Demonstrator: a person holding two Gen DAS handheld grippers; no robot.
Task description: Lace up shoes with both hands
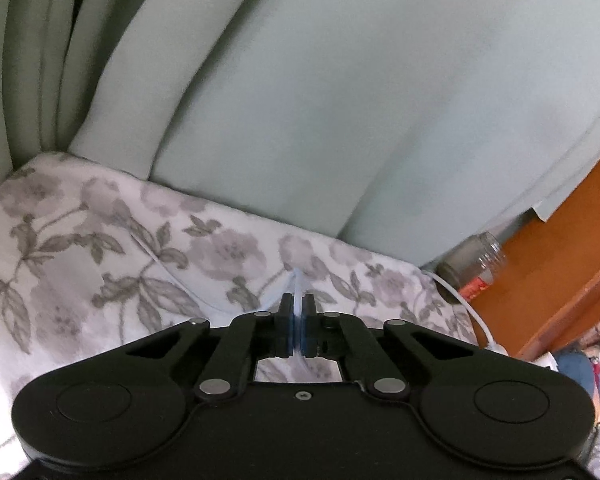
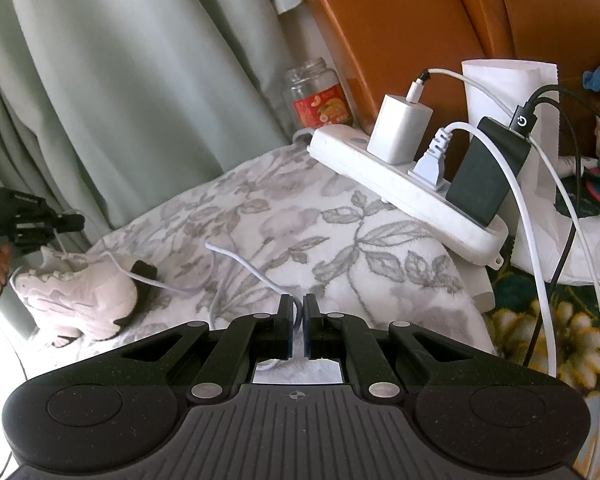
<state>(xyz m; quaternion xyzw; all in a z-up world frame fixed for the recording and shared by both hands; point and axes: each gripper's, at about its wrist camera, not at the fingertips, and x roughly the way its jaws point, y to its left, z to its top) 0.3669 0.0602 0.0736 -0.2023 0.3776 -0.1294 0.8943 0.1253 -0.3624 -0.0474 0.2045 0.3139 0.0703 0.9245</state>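
Left gripper (image 1: 298,300) clamped on lace (image 1: 298,280) — right gripper (image 2: 299,300) pinching lace too; shoe (image 2: 76,292) apart.

pale pink shoe (image 2: 76,296), grey floral blanket (image 2: 300,216), pale green curtain (image 1: 340,80)

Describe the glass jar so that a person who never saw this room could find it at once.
Find the wooden headboard behind the flowered blanket. Where the green curtain meets that wood, just behind the far end of the white power strip, stands the glass jar. It is the only clear container there, lidless, with a red fruit label.
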